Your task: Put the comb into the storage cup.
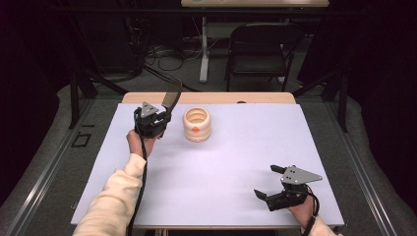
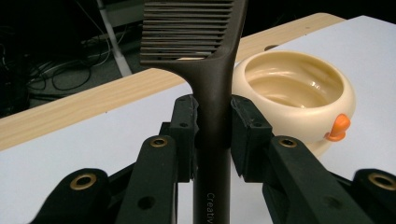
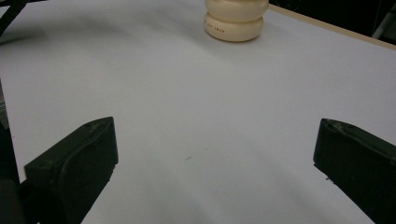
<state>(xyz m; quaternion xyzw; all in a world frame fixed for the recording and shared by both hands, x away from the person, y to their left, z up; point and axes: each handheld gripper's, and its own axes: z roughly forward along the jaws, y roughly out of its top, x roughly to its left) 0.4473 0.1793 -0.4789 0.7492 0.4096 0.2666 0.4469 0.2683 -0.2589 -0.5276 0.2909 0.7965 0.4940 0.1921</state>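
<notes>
- My left claw clamps the dark comb by its handle, teeth upward, above the white tabletop.
- The cream ribbed pot stands just beside the comb, mouth open.
- My right claw rests wide open and empty, well apart.

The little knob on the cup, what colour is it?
Orange; the knob shows best in the left gripper view.

Comb: dark brown plastic, smooth, matt. Pot: cream plastic, glossy inside, with a glossy orange knob. Table: matt white sheet over pale wood edge. Left claw: matt black plastic, brass-coloured rivets.
</notes>
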